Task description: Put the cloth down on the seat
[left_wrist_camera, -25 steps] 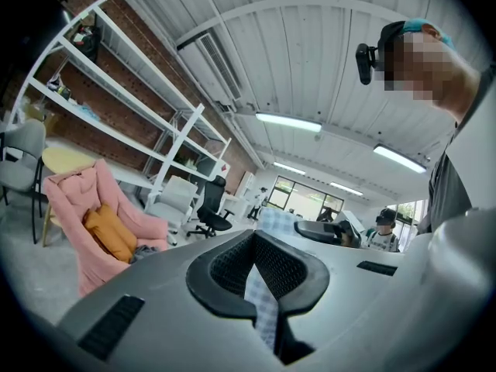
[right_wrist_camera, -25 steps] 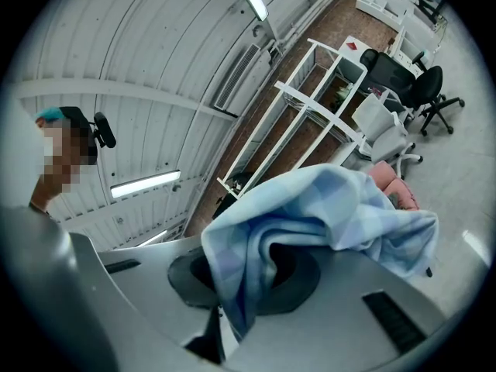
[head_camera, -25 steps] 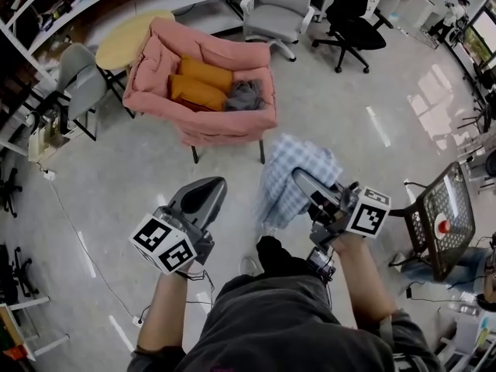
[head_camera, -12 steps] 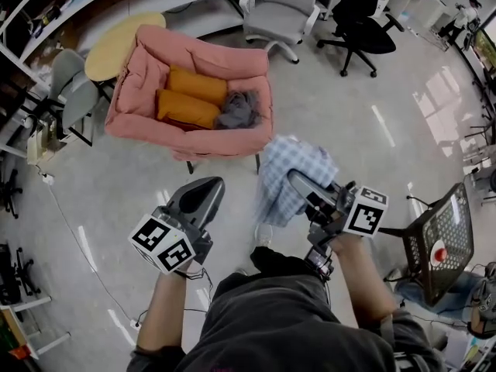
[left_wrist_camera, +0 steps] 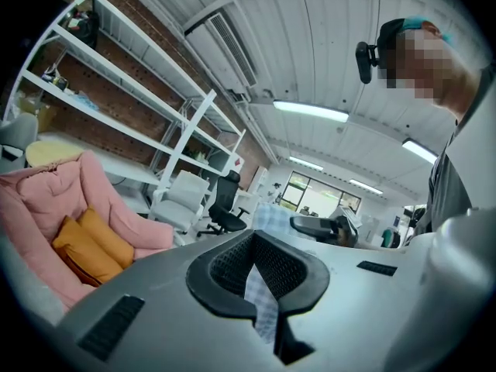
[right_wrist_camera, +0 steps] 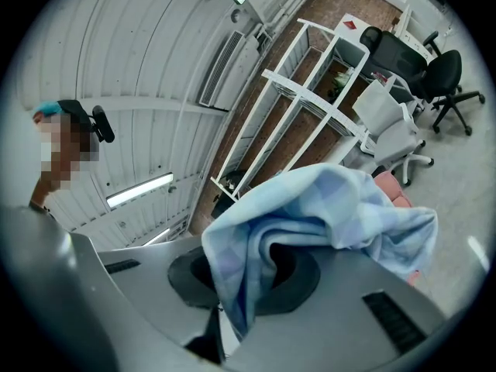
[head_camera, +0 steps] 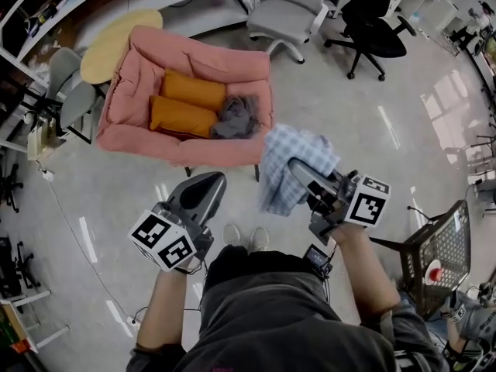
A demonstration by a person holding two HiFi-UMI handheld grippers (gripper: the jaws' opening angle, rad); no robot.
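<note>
Right gripper (head_camera: 297,168) fingers clenched on the checked cloth (head_camera: 275,183). Cloth is bunched over the fingertips, hanging in the air just off the pink seat's (head_camera: 186,147) front right corner. Left gripper (head_camera: 206,186) fingers closed together, holding nothing.

Our right gripper (right_wrist_camera: 244,285) has its jaws nipped on a pale blue checked cloth (right_wrist_camera: 325,208), which heaps over them. Behind its far fold we glimpse a pink seat (right_wrist_camera: 391,191). White shelving (right_wrist_camera: 310,84), a white office chair (right_wrist_camera: 391,134) and black office chairs (right_wrist_camera: 434,68) stand beyond.
</note>
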